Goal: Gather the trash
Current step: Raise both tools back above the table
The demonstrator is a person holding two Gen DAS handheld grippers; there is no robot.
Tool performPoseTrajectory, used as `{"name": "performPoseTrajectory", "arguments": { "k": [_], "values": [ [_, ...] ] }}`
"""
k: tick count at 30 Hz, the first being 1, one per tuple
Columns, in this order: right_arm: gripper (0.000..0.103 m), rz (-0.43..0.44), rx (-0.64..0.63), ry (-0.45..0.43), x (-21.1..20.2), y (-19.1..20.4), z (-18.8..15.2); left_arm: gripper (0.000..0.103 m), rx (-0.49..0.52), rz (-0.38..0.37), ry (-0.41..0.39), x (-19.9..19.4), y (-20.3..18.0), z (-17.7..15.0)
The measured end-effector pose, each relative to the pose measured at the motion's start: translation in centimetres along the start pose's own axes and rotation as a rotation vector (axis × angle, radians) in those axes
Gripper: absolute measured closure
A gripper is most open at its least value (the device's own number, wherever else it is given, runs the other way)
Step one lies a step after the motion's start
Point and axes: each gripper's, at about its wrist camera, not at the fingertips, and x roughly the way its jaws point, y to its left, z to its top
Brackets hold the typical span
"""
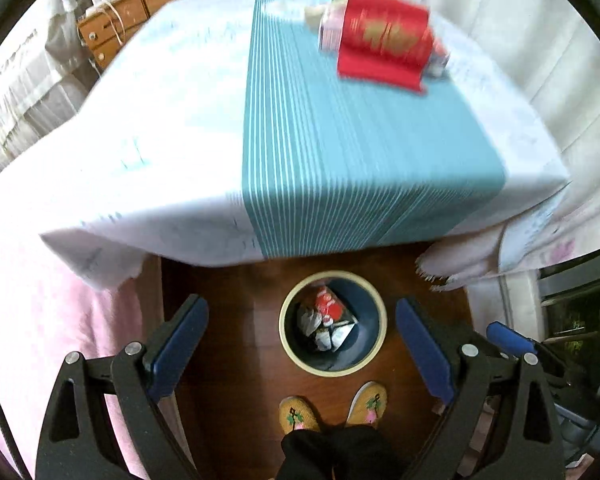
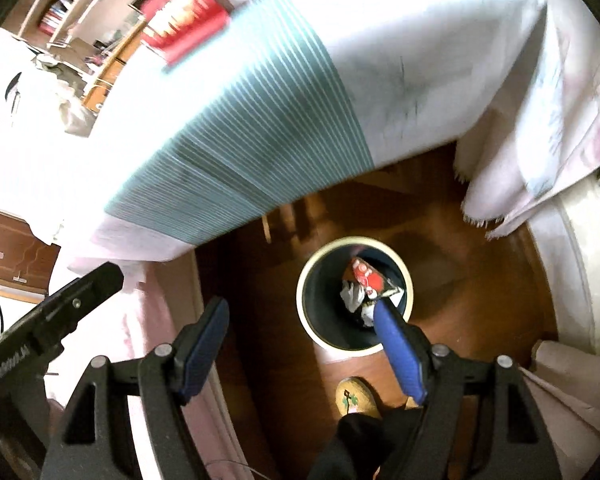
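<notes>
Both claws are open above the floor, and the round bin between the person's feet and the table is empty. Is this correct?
Not quite: the bin is not empty. The left wrist view shows crumpled wrappers in it, one red. The rest holds: left claw and right claw are open.

The floor (image 1: 228,320) is dark wood with a glossy, reflective finish, and the bin (image 1: 374,322) on it looks like smooth plastic with a cream rim and matt dark inside, holding crinkled shiny wrappers (image 1: 327,320). The table is covered by a matt woven cloth (image 1: 340,168), white with a teal striped band, and a smooth red box (image 1: 384,40) sits on it. Both grippers have matt black plastic arms, metal rivets and finely textured blue pads (image 2: 204,344).
</notes>
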Motion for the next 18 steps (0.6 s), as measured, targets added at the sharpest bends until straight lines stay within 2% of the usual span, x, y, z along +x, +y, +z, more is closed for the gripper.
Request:
{"name": "performPoseTrajectory", "arguments": {
  "k": [9,18],
  "values": [
    [0.028,0.003,-0.09,-0.115,-8.6,4.8,1.7,0.009,0.011,-0.019,-0.154,-10.2,0.2,3.3],
    [0.028,-0.013,-0.185,-0.3,-16.7,9.7,3.5,0.009,0.022,-0.008,-0.289,-17.7,1.5,5.5]
  ]
}}
